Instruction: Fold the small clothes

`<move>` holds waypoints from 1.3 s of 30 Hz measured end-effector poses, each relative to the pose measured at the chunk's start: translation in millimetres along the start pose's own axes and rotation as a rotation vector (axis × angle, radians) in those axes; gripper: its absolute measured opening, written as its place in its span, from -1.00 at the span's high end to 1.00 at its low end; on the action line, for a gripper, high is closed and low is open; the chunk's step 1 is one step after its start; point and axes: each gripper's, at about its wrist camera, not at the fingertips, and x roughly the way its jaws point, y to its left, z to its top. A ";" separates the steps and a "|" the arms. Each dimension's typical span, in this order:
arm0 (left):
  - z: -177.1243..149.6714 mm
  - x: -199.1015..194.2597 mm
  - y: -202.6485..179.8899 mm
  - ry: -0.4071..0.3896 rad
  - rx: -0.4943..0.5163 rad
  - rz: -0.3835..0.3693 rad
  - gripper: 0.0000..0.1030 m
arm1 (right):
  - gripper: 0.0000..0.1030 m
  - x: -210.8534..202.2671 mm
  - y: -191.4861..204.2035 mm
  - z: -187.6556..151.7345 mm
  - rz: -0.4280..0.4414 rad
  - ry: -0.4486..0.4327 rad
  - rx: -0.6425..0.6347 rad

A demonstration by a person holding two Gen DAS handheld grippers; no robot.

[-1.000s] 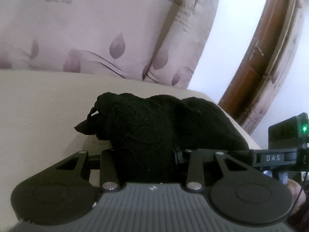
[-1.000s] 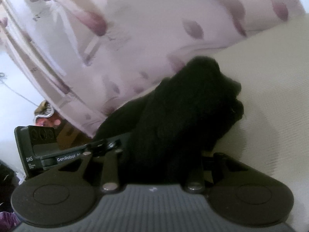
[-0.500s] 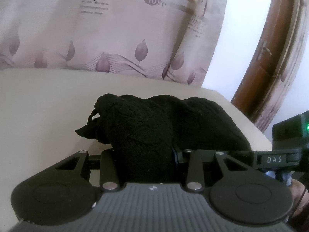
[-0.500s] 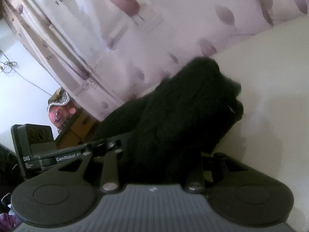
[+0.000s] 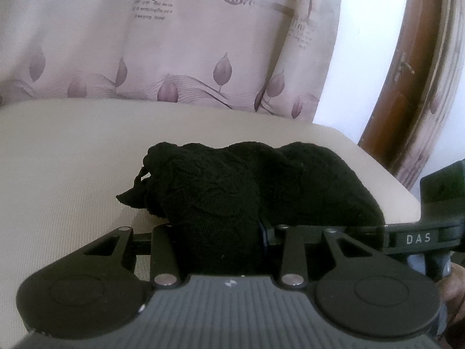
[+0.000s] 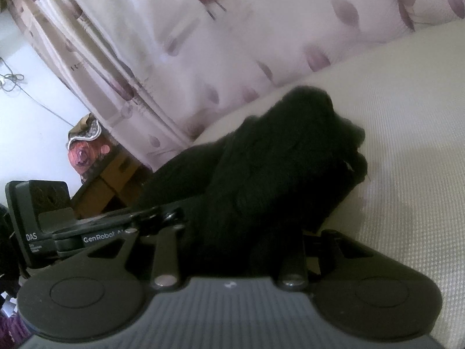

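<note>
A small black lacy garment (image 5: 232,192) lies bunched on a cream cushioned surface (image 5: 64,157). My left gripper (image 5: 216,232) is shut on its near edge; the cloth fills the gap and hides the fingertips. In the right wrist view the same black garment (image 6: 279,174) bulges up between the fingers of my right gripper (image 6: 232,238), which is shut on it. The two grippers are side by side: the right one shows at the right edge of the left wrist view (image 5: 418,237), the left one at the left edge of the right wrist view (image 6: 96,232).
A pale curtain with purple leaf print (image 5: 174,43) hangs behind the cushion. A brown wooden door frame (image 5: 407,67) stands at the right. A cardboard box with a flowered cloth (image 6: 96,168) sits beyond the cushion's left edge, near a white wall.
Both views have tilted downward and back a little: the curtain sits lower, and more of the cushion and the box show. The garment stays clamped in both grippers in the same shape.
</note>
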 end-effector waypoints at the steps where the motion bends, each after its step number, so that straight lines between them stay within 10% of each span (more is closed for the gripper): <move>1: -1.2 0.2 0.3 0.001 -0.002 0.001 0.25 | 0.33 0.4 0.1 -1.3 -0.003 0.001 -0.001; 39: -13.0 1.7 8.5 0.047 -0.014 0.014 0.20 | 0.32 6.1 -8.6 -18.1 -0.008 0.033 0.042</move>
